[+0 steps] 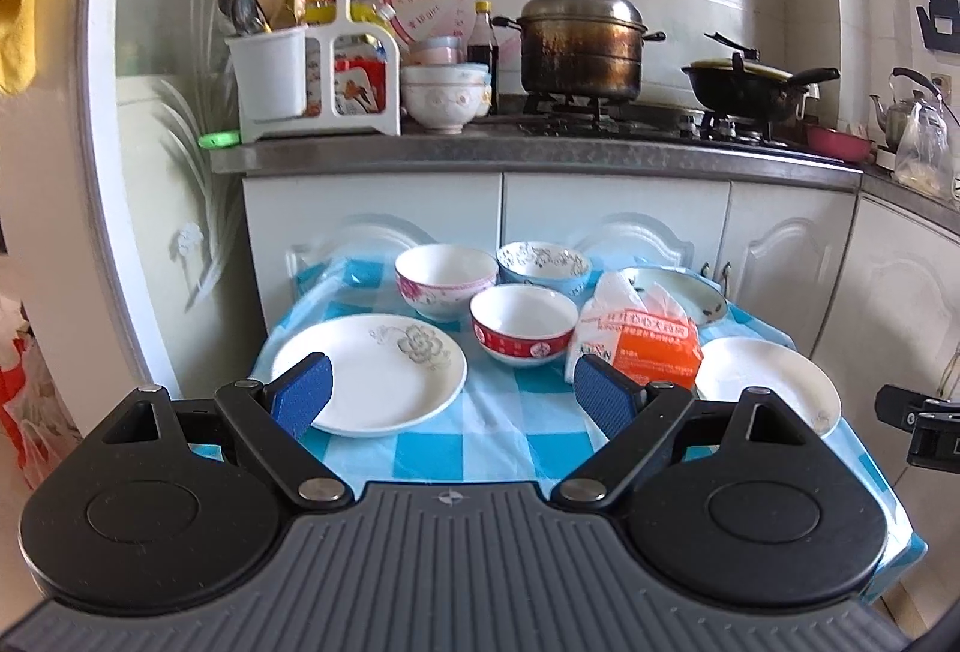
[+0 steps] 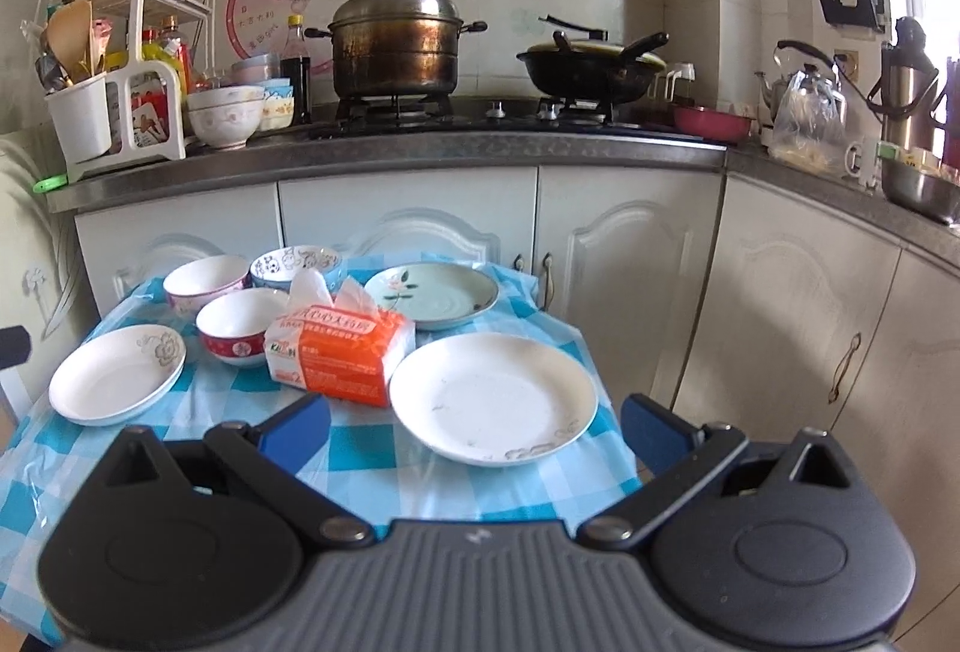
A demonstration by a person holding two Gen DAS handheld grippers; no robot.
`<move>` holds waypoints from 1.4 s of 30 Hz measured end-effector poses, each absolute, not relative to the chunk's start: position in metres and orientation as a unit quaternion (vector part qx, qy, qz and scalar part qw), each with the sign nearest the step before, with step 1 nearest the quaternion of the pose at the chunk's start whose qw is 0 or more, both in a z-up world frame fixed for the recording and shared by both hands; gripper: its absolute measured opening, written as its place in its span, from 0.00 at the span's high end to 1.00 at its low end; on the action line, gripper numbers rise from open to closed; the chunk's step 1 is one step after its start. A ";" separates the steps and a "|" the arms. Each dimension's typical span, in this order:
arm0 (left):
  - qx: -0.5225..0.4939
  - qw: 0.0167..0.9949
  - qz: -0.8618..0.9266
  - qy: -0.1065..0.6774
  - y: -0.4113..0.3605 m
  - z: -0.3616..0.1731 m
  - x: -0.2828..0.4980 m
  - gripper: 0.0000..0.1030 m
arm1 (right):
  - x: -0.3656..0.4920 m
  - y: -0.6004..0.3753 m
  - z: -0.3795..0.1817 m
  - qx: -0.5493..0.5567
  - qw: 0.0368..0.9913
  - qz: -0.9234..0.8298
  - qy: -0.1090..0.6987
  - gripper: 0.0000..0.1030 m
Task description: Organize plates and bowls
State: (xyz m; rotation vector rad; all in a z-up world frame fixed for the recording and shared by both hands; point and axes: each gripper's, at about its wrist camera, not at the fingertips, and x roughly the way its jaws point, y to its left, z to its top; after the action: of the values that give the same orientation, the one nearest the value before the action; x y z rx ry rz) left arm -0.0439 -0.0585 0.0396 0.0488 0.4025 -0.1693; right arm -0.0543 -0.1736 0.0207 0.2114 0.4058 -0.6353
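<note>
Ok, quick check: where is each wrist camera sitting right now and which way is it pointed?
Left wrist: behind the open left tongs, low at the table's near left, facing the stove; nearest is the flower plate. The other tool's black edge shows at far right.
Right wrist: behind the open right tongs, near right, same heading; nearest is the white plate.
Both share the red bowl, tissue pack, checked tablecloth, steamer pot and wok.
</note>
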 end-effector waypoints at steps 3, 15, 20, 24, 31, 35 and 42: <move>0.023 0.973 -0.091 0.210 -0.057 0.031 -0.038 0.00 | -0.053 -0.169 0.016 0.106 0.925 -0.305 0.200 0.01; 0.015 0.963 -0.124 0.238 -0.058 0.007 -0.022 0.00 | -0.052 -0.162 0.007 0.115 0.924 -0.318 0.179 0.01; 0.017 0.959 -0.128 0.253 -0.067 -0.006 -0.014 0.00 | -0.042 -0.171 -0.010 0.132 0.922 -0.318 0.180 0.01; 0.016 0.956 -0.121 0.267 -0.069 -0.017 -0.006 0.00 | -0.032 -0.173 -0.020 0.135 0.926 -0.309 0.172 0.01; 0.001 0.952 -0.117 0.284 -0.066 -0.033 0.011 0.00 | -0.024 -0.177 -0.044 0.117 0.935 -0.290 0.168 0.01; -0.014 0.951 -0.110 0.289 -0.064 -0.039 0.021 0.00 | -0.009 -0.183 -0.056 0.121 0.939 -0.258 0.191 0.01; -0.018 0.956 -0.087 0.279 -0.059 -0.042 0.035 0.00 | 0.047 -0.177 -0.069 0.114 0.953 -0.168 0.224 0.01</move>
State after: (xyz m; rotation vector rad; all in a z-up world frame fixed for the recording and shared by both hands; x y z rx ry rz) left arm 0.0350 -0.0592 -0.0417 -0.0367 0.5653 -0.1776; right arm 0.0467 -0.1766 -0.0691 0.2308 0.4544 -0.3404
